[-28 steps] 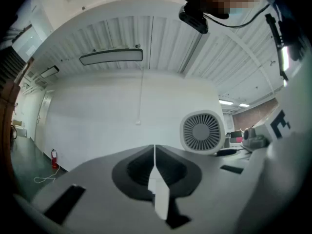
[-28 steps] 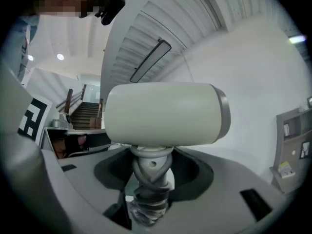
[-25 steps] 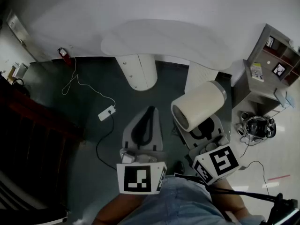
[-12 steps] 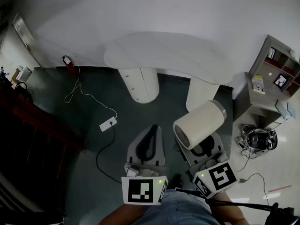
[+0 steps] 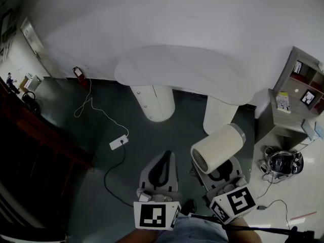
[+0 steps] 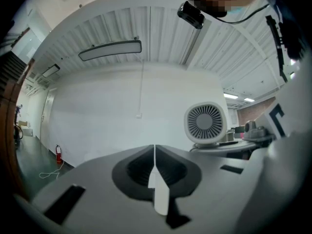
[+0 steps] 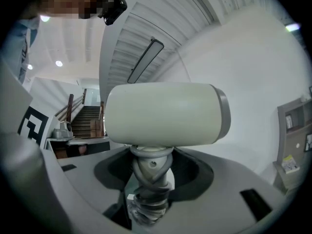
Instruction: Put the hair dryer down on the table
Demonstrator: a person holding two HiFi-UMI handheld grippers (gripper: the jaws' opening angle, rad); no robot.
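Hair dryer in the air, short of the table.
The right gripper (image 5: 223, 170) is clamped on the grey handle of the cream, barrel-shaped plastic hair dryer (image 5: 218, 148), above the dark floor (image 5: 172, 130) at five o'clock from the white, curved-top table (image 5: 177, 67). The left gripper (image 5: 164, 160), at nine o'clock from the dryer, has its jaws pressed together, empty.

The hair dryer (image 5: 218, 148) is seen in cream with a grey end ring, the worktop (image 5: 182, 70) at twelve o'clock in white, the floor (image 5: 101, 130) in dark grey-green. Black-and-white square patterns are borne on the cubes of the grey left claw (image 5: 164, 159) and right claw (image 5: 221, 170).
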